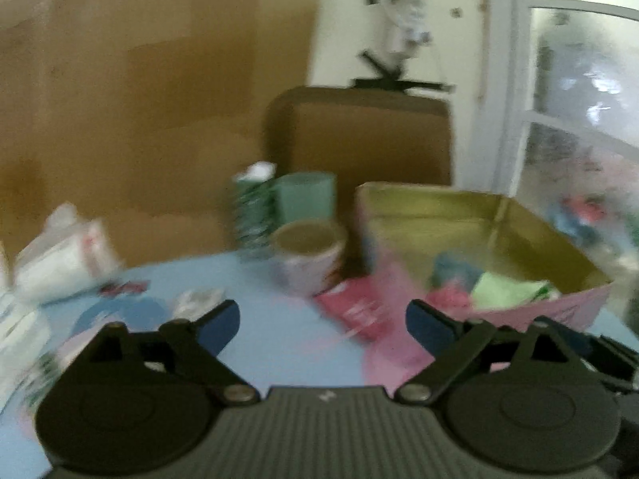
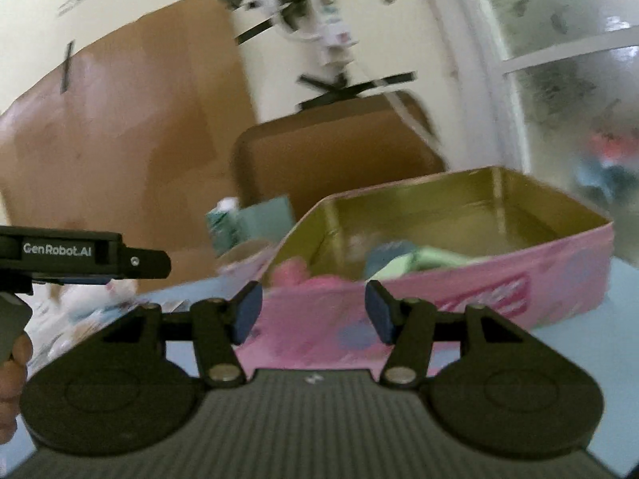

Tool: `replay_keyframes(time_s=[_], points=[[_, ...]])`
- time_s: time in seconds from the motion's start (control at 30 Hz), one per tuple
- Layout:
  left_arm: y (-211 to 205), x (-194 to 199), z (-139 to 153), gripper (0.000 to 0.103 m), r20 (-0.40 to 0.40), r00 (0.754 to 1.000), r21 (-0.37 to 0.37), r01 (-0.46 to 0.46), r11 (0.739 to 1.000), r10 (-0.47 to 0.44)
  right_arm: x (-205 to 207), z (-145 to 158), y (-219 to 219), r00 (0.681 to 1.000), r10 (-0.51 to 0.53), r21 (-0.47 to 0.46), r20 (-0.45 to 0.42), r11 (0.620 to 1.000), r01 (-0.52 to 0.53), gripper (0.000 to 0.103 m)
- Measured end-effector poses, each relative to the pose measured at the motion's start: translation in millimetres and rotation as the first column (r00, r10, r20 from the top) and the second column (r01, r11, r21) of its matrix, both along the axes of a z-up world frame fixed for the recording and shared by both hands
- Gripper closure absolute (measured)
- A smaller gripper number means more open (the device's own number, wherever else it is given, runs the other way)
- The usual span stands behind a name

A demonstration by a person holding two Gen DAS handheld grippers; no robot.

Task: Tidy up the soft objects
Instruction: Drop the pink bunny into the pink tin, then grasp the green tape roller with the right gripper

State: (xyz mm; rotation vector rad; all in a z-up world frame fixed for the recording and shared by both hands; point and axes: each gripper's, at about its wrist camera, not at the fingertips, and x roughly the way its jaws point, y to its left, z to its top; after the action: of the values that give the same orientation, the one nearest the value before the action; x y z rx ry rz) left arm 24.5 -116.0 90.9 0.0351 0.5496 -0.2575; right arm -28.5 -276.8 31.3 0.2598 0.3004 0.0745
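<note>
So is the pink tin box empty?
No, the pink tin box already holds soft things: a light green cloth, a blue one and something pink.

Both wrist views low over table (image 1: 279, 343), sharing pink tin (image 2: 499, 283)

Spread-fingered right tool (image 2: 313, 311) before pink tin (image 2: 499, 279) of soft cloths (image 2: 423, 261)

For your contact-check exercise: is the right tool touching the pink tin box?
Apart. In the right wrist view, the right tool stands open with nothing between its pads, short of the pink tin box, though blur softens the box's near corner.
</note>
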Motion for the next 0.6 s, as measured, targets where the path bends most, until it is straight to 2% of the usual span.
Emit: replay_keyframes(time_s=[0.17,0.33,0.6], points=[[51,-16,-19,0.009,-0.062,0.991,0.008,-0.118,0.993,0.118,0,-6,36,0.99,0.117,0.014,-0.079,0.993,-0.116,0.043],[99,-25,-39,0.009,-0.109,0.968,0.018,-0.227,0.974,0.228,4,-11,68,0.97,0.201,0.012,-0.136,0.98,-0.201,0.043],[141,-26,-63,0.009,-0.12,0.941,0.051,-0.314,0.948,0.318,8,-19,101,0.944,0.259,-0.023,-0.204,0.963,-0.269,0.043]])
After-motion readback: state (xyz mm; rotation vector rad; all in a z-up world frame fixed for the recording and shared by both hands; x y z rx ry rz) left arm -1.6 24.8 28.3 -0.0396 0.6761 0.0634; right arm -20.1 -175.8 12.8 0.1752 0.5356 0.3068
